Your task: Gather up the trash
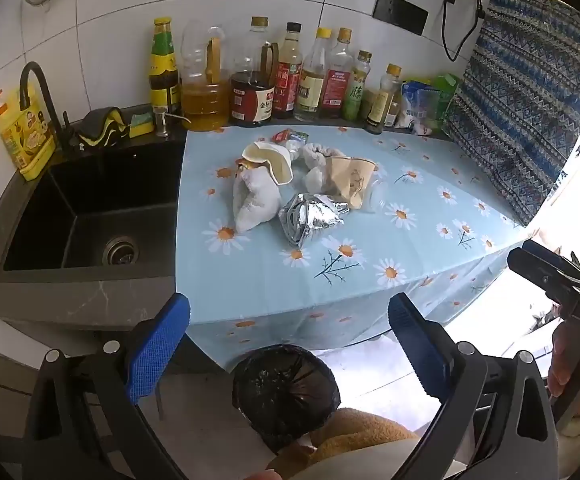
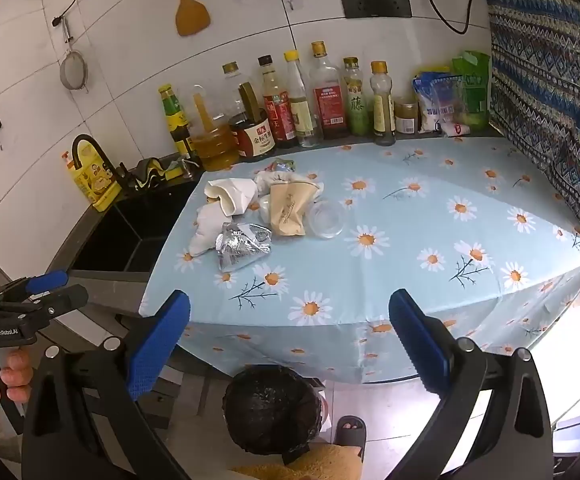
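A row of sauce and oil bottles (image 2: 290, 108) stands along the white tiled wall at the back of the tabletop, which wears a blue daisy cloth (image 2: 429, 240). Left of it lies a black sink (image 1: 90, 216) with a curved tap (image 1: 36, 92), a yellow detergent bottle (image 1: 24, 132) beside it. A wooden spatula (image 2: 190, 8) hangs on the wall.

A domestic kitchen is shown; a black sink (image 1: 90, 216) with a curved black faucet (image 1: 38, 92) is set into the dark counter (image 1: 70, 300) at its left end; a row of oil and sauce bottles (image 2: 290, 108) is lined along the counter's back edge against a white tiled wall (image 2: 130, 40); a wooden spatula (image 2: 190, 8) and a strainer (image 2: 74, 70) are hung on that wall; a daisy-print cloth (image 2: 409, 248) is spread over the counter; a sponge (image 1: 141, 122) is seen behind the sink; a bin lined with a black bag (image 2: 272, 412) stands on the floor below the front edge.
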Tool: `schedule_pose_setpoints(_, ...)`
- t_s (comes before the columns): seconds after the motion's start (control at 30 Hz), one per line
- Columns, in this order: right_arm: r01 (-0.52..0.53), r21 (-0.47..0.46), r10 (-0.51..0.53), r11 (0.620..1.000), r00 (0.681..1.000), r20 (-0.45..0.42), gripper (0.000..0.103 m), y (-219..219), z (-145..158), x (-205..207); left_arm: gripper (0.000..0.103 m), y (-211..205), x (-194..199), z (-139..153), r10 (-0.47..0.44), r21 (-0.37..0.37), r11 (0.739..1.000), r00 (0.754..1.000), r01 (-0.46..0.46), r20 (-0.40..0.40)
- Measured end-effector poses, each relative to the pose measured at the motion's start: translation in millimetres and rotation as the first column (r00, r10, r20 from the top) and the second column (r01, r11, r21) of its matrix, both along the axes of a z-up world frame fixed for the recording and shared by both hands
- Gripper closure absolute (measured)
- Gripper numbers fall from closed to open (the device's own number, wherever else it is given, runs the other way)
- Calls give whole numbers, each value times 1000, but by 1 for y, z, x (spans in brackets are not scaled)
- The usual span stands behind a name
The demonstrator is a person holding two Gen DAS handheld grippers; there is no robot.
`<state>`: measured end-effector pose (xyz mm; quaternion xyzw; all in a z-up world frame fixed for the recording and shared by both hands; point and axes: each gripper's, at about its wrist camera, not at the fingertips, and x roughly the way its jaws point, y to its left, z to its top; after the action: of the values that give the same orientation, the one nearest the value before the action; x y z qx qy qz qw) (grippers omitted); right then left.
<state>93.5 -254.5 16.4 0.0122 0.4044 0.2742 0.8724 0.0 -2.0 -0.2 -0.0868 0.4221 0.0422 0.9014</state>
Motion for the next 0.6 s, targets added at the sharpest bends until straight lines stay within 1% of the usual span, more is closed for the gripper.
schedule_pose_setpoints(0.03, -3, 3, 3, 1000, 1000, 3, 4, 0, 1, -1, 7, -1, -1, 0, 1, 0, 1000, 1000, -1, 0)
schedule_pose_setpoints(0.07, -7, 5, 7, 1000, 1000, 7, 4, -1, 3, -1, 7, -1, 2, -2, 7, -16, 1000, 1000, -7, -20)
schedule_pose_setpoints(0.1, -11, 7, 11, 1000, 1000, 13, 4, -1, 4, -3, 7, 1, -1, -2, 5, -20, 1000, 1000, -5, -2)
schedule_pose_setpoints(0.13, 3, -5, -3, 1000, 1000, -19, 4, 2, -2, 4, 7, 4, 0, -4, 3, -32, 999, 1000, -3, -10)
schedule_pose_setpoints(0.17, 1, -3, -1, 1000, 1000, -17, 4, 3, -1, 4, 7, 4, 4, -3, 4, -32, 999, 1000, -5, -28)
schedule_pose_setpoints(0.27, -4, 1, 4, 1000, 1000, -14, 4, 6, -1, 4, 7, 10, 3, -4, 6, -43, 999, 1000, -7, -20)
schedule_pose_setpoints(0.3, -4, -1, 4, 1000, 1000, -19, 4, 4, 2, 9, 7, 6, 1, -4, 8, -35, 999, 1000, -9, -17)
schedule_pose_setpoints(0.6, -7, -3, 7, 1000, 1000, -9, 4, 6, 1, 3, 7, 3, -2, -1, 1, -43, 999, 1000, -1, -5)
